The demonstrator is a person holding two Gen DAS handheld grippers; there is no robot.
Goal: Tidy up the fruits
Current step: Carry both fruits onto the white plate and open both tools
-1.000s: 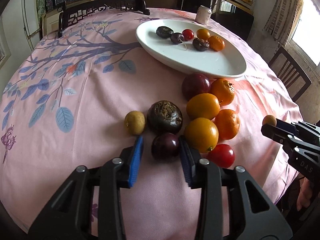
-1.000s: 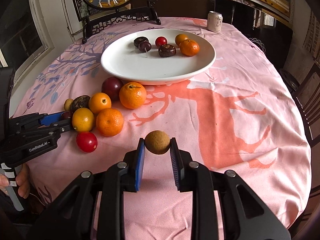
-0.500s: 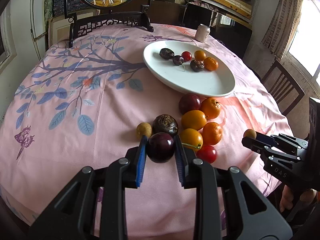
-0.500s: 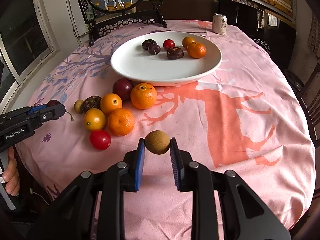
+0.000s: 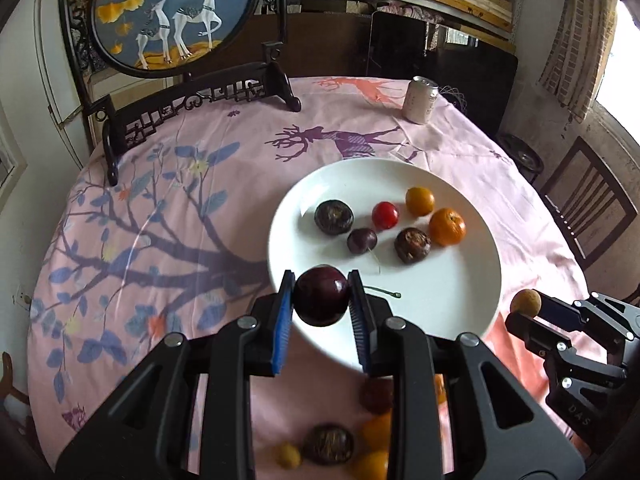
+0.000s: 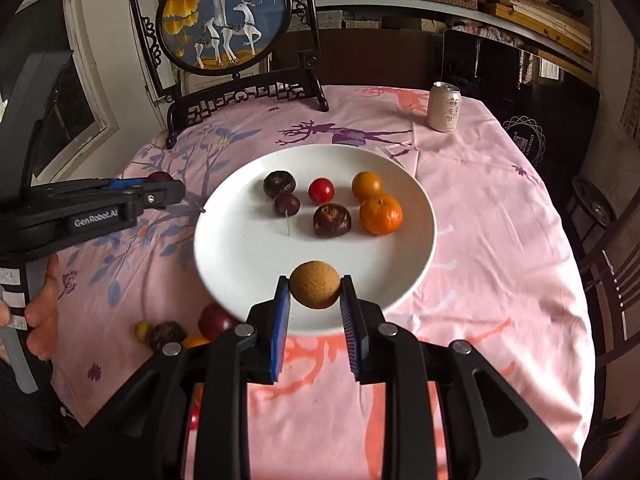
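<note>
Cherry (image 5: 321,300), dark red and glossy with a thin green stem trailing to its right, sits clamped between the blue-padded fingers of the left gripper (image 5: 321,308), held in the air over the near rim of the white plate (image 5: 460,300). The right gripper (image 6: 315,298) has its fingers clamped on a single round, tan, rough-skinned fruit (image 6: 315,285), likewise held above the plate's near edge. On the plate lie six fruits: two brown wrinkled ones (image 6: 332,220), one small dark cherry with a stem (image 6: 286,204), one red cherry tomato (image 6: 321,191), one yellow-orange citrus (image 6: 367,185) and one larger orange mandarin (image 6: 381,214) touching it. More fruit rests on the pink patterned surface (image 6: 500,240) just beside the plate's near-left edge, partly hidden by the grippers, so I cannot count it surely; a dark plum (image 6: 216,319), a brown wrinkled fruit (image 6: 166,334) and a small yellow one (image 6: 143,330) show. One drink can (image 6: 444,107) stands upright at the far side, and one framed deer picture (image 6: 224,20) stands behind.
</note>
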